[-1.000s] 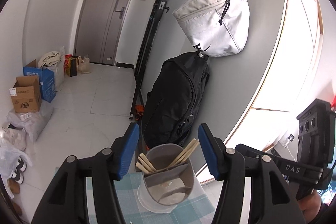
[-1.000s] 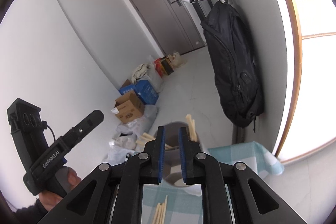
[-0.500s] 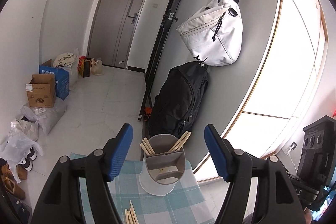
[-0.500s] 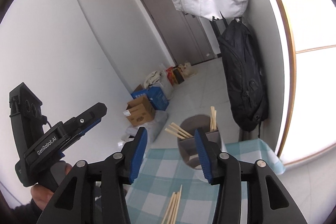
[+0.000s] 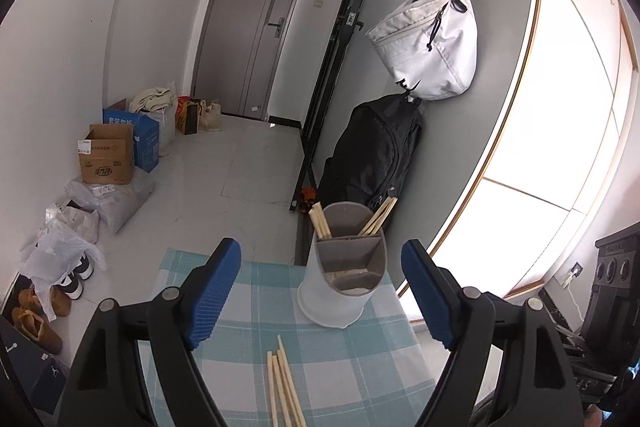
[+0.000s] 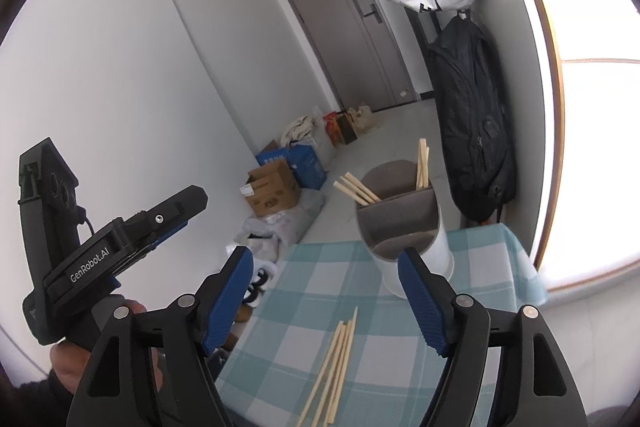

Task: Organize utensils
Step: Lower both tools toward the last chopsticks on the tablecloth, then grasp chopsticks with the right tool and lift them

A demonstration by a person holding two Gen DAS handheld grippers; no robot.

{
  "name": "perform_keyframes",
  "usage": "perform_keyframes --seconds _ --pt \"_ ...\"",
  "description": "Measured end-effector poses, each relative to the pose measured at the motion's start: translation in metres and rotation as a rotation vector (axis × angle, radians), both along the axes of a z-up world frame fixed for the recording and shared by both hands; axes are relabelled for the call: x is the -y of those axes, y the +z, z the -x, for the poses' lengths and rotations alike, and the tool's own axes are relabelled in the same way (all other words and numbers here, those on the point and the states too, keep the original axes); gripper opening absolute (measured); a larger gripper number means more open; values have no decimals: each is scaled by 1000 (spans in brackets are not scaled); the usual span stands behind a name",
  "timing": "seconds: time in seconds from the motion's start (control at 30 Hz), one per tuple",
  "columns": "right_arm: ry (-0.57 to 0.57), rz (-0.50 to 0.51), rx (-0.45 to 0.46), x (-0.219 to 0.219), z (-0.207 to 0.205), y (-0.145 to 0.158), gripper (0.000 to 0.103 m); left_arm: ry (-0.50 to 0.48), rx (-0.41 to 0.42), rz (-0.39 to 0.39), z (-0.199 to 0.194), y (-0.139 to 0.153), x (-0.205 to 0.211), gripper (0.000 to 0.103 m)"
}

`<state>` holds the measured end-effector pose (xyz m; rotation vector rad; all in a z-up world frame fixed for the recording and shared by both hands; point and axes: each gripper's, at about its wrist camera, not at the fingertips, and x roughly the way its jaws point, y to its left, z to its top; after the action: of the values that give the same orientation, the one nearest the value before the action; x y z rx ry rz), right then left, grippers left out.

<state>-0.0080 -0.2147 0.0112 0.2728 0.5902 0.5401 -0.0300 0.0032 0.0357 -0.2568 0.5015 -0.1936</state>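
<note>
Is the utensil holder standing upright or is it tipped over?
Upright: the utensil holder stands on its base on the checked cloth, open top upward.

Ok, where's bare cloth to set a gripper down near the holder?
Bare checked tablecloth lies left of the utensil holder and either side of the loose chopsticks. It is crowded between chopstick tips and holder base.

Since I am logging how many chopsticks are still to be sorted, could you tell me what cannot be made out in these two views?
- Loose chopsticks on the checked cloth: both views' bottom edges cut them off, so no count.
- Utensil holder: its walls hide the compartment bottoms and the lower ends of the chopsticks inside.
- Table under the cloth: covered entirely.
- Left gripper and right gripper: open, empty.
</note>
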Motion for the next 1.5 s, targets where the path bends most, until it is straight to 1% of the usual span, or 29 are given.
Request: perform_keyframes --seconds 0.13,0.3,0.43,0.5,0.53,0.57,0.63,0.67,0.7,0.73,0.77,0.8,0.83,0.87,0.93,1.0,1.13,1.27,1.33,1.4,1.5 --pt "17 40 -42 -12 2 -24 81 30 -49 -32 1 -27 -8 80" --pt "34 88 -100 -25 -5 -47 82 69 -115 -33 -8 -53 -27 85" --pt "67 173 -146 -41 -19 -63 82 99 -144 -20 -18 -67 -46 85" --pt "98 225 -156 -52 -28 -71 82 108 -168 1 -22 -77 -57 86" --pt "107 253 -165 -57 -32 -75 81 125 -184 -1 -25 -83 -64 86" --pt "112 281 -179 -63 -38 -79 80 134 -192 -7 -25 -87 -67 86" --pt "125 303 -205 -71 -49 -87 66 158 -226 -10 -30 -95 -75 86" --pt "134 315 -221 -75 -54 -93 64 158 -245 10 -32 -98 -80 86" --pt "146 337 -243 -81 -60 -100 60 156 -259 36 -34 -99 -84 86" --pt "155 358 -273 -87 -67 -108 52 160 -268 55 -35 -100 -88 86" --pt "166 372 -304 -92 -73 -116 47 168 -272 60 -35 -101 -90 86" --pt "178 384 -330 -97 -78 -123 41 181 -275 64 -35 -102 -92 86" --pt "184 404 -358 -102 -83 -132 37 189 -284 68 -36 -103 -94 86" --pt "188 423 -384 -107 -89 -140 36 186 -301 82 -38 -105 -97 86" --pt "204 437 -431 -117 -99 -151 28 183 -327 117 -41 -109 -101 86" --pt "209 447 -462 -125 -109 -158 26 185 -342 137 -43 -111 -103 86" --pt "206 456 -527 -142 -130 -170 26 188 -352 141 -42 -110 -104 86" --pt "181 544 -573 -155 -143 -183 26 193 -357 151 -43 -108 -111 86" --pt "166 561 -596 -156 -147 -187 25 201 -364 164 -43 -109 -116 86" --pt "156 561 -597 -157 -147 -187 25 209 -377 178 -44 -112 -120 86" --pt "151 608 -576 -162 -144 -187 23 218 -395 191 -45 -115 -123 86"
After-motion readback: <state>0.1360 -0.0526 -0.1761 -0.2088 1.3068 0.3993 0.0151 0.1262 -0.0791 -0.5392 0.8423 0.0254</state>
